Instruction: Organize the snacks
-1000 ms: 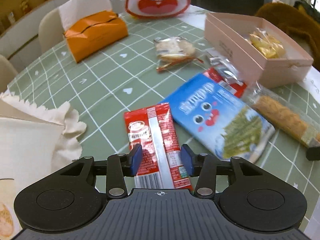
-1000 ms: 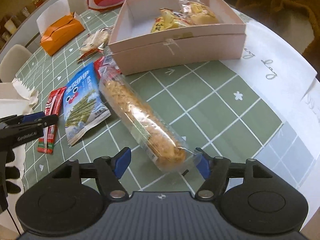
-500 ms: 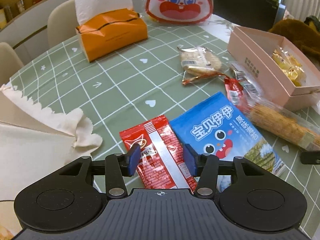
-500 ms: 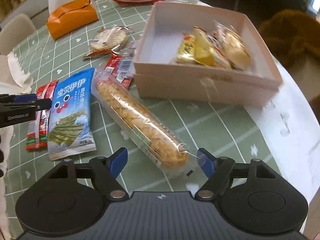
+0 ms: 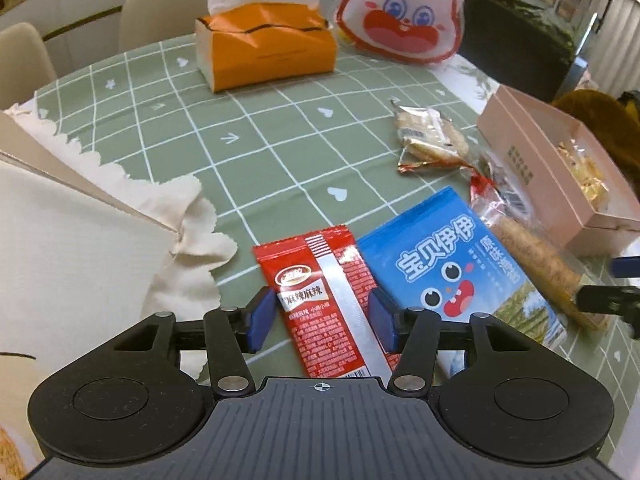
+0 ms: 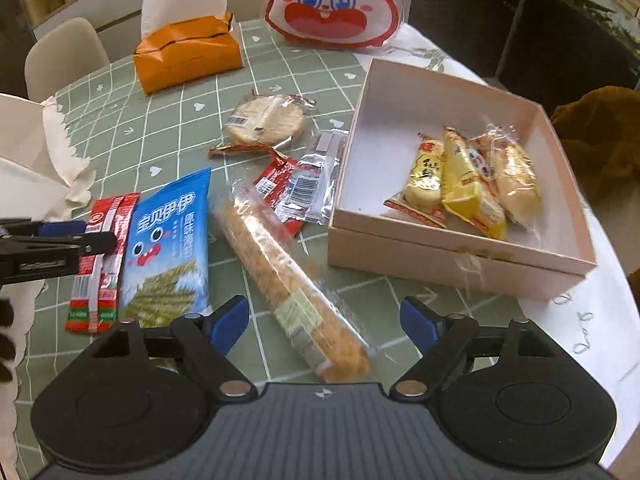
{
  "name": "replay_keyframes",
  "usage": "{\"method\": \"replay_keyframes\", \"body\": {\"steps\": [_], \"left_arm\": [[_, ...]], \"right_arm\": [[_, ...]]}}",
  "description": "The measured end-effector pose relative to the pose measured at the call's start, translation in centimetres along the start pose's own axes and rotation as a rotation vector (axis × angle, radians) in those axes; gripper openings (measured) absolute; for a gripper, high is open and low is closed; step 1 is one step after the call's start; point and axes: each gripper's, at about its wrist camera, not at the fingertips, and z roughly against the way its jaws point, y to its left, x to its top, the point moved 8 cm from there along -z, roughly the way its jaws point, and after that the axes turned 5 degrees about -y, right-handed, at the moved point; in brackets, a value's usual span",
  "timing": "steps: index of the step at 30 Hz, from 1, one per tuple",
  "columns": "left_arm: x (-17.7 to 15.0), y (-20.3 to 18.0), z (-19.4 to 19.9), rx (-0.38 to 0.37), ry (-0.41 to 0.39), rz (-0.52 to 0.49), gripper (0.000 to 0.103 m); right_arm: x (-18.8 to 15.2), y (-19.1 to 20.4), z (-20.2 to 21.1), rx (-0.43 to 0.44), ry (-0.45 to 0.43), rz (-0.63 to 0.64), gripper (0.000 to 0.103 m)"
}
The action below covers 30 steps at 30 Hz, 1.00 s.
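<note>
My left gripper (image 5: pixel 322 318) hovers over a red snack packet (image 5: pixel 320 280) lying flat on the green checked tablecloth. Its jaws are opening, the packet lies between them, and the pads do not press it. My right gripper (image 6: pixel 324 324) is opening wide, straddling the near end of a long clear-wrapped biscuit roll (image 6: pixel 288 276) without gripping it. A blue seaweed packet (image 6: pixel 168 240) lies between the red packet and the roll. The pink box (image 6: pixel 460 256) at right holds three yellow snacks (image 6: pixel 468 184). A round cracker pack (image 6: pixel 266 120) and small red-silver packets (image 6: pixel 304 184) lie beside the box.
An orange tissue box (image 5: pixel 264 48) and a rabbit-face bag (image 5: pixel 400 12) stand at the table's far side. A cream cloth bag (image 5: pixel 80 248) fills the left. Chairs stand behind the table. A brown furry thing (image 6: pixel 600 136) sits beyond the box, near the table's right edge.
Both grippers' jaws have widened. Both views have rolled, so the packets and box now lie at a different slant. The left gripper has shifted along the red packet; nothing was lifted.
</note>
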Motion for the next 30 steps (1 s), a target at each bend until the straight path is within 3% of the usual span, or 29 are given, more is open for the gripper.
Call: {"method": "replay_keyframes", "body": {"steps": [5, 6, 9, 12, 19, 23, 26, 29, 30], "left_arm": [[-0.8, -0.4, 0.6, -0.032, -0.040, -0.032, 0.057], [-1.0, -0.5, 0.7, -0.036, -0.041, -0.036, 0.057], [-1.4, -1.0, 0.9, -0.042, -0.045, -0.054, 0.057], [-1.8, -1.8, 1.2, -0.059, -0.034, -0.064, 0.056], [-3.0, -3.7, 1.9, -0.090, -0.019, -0.094, 0.056], [-3.0, -4.3, 1.8, -0.051, -0.010, -0.064, 0.058], [-2.9, -5.0, 1.4, -0.015, 0.004, -0.071, 0.067], [-3.3, -6.5, 0.9, 0.030, 0.025, -0.162, 0.081], [-3.3, -6.7, 0.8, 0.045, 0.022, -0.183, 0.085]], "right_arm": [[-0.2, 1.3, -2.7, 0.055, 0.055, -0.036, 0.082], [-0.4, 1.6, -2.8, 0.056, 0.059, -0.041, 0.075], [-1.1, 2.7, -2.4, 0.083, 0.076, -0.041, 0.035], [-2.4, 3.6, -1.2, 0.161, 0.098, -0.075, 0.031], [-6.7, 3.2, 1.9, 0.184, 0.109, -0.117, 0.031], [-8.5, 1.3, 3.1, 0.157, 0.094, -0.163, 0.031], [-9.1, -0.8, 3.7, 0.101, 0.067, -0.212, 0.032], [-9.7, -2.7, 4.2, 0.043, 0.042, -0.238, 0.050], [-9.8, -3.2, 4.3, 0.029, 0.037, -0.243, 0.061]]}}
